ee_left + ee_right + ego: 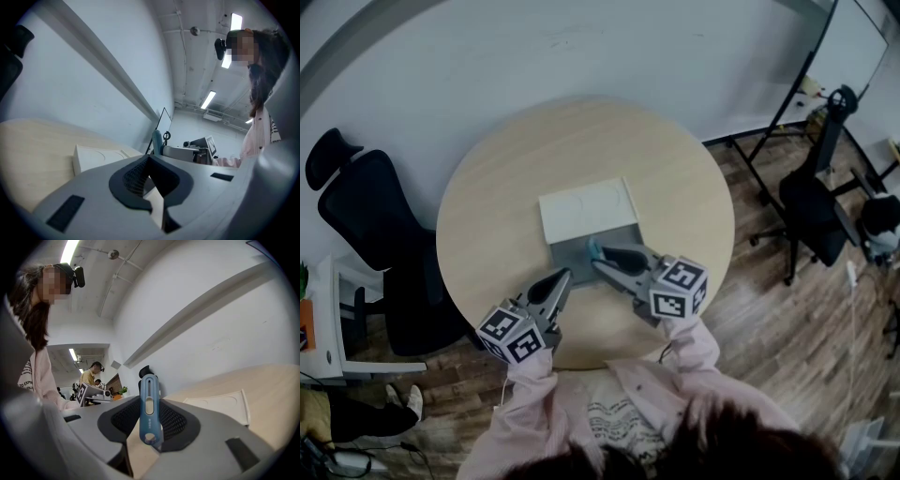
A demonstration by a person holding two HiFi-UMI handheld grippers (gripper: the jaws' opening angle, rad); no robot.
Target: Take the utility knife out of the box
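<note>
**Knife pinched over the box, wide table beyond**

We see a round, pale wood table (497, 187) whose near edge curves just under both grippers. Its far half lies bare up to the white wall (581, 47). A black office chair (366, 216) stands close against the table's left edge. A second chair (811, 211) and a whiteboard stand (825, 56) stand well apart on the right.

Near the table's middle lies the box (586, 208), a white part farther from us and a grey part touching it on our side. The right gripper (600, 259) reaches in over the grey part, its jaws pinching the utility knife (149, 411). We cannot tell whether the knife is clear of the box.

The left gripper (562, 277) sits just beside the box's near left corner, jaws pressed together on nothing.

The knife is slim and blue, with a long slot down its body, a pale slider button and a round hole at the near end.
</note>
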